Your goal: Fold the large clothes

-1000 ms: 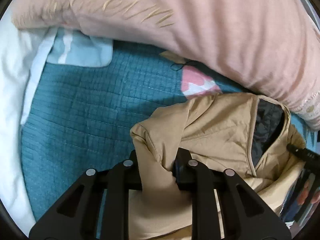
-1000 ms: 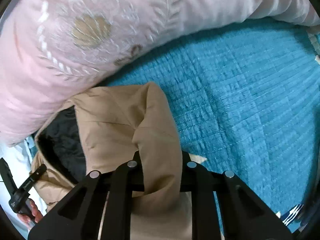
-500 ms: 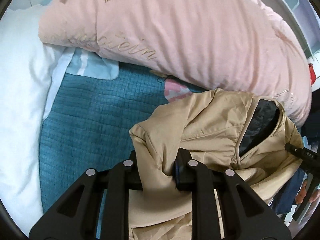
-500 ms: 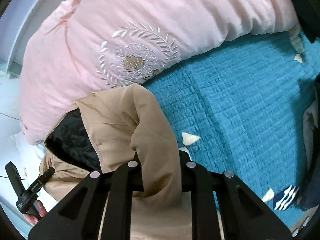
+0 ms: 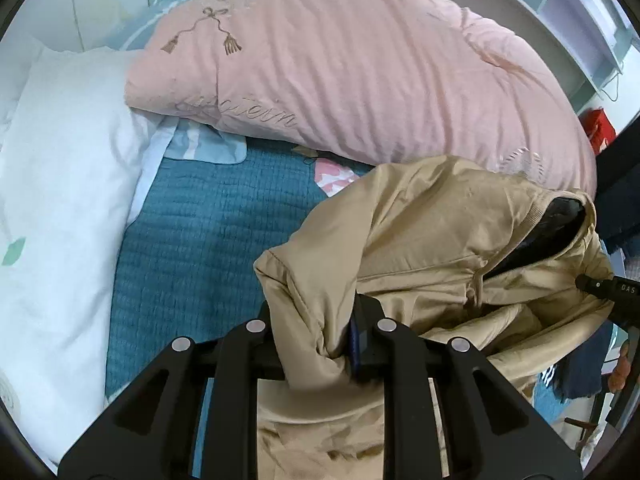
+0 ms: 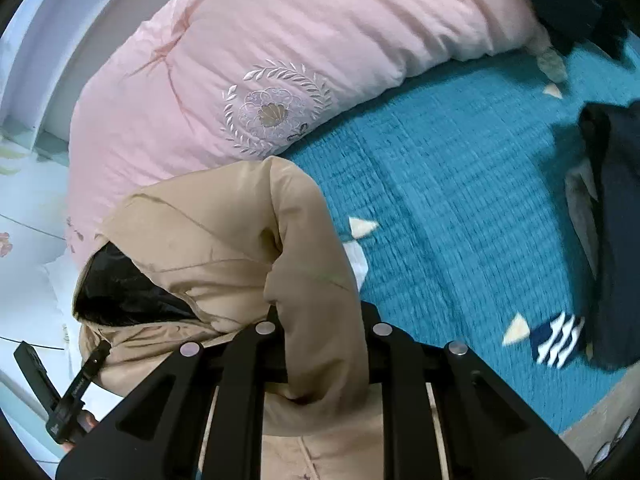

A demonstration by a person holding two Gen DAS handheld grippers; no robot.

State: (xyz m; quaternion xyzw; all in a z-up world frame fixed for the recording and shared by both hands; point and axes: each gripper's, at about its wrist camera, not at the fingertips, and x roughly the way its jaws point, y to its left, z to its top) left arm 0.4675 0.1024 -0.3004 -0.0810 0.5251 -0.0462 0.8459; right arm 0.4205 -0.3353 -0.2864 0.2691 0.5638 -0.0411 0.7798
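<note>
A tan padded jacket with a black lining hangs between both grippers above the teal bed cover. My left gripper is shut on a bunched fold of the jacket's one shoulder. My right gripper is shut on the other shoulder of the jacket. The black-lined neck opening gapes between them. The jacket's lower part hangs out of sight below the fingers. The right gripper's tip shows at the right edge of the left wrist view, and the left gripper's tip at the lower left of the right wrist view.
A big pink quilt lies bunched along the back of the bed. A white pillow lies at the left. Dark clothes and a striped item lie at the bed's right end. White shelves stand behind.
Both grippers have risen and drawn back from the bed with the jacket held in them, so more of the quilt, pillow and bed shows.
</note>
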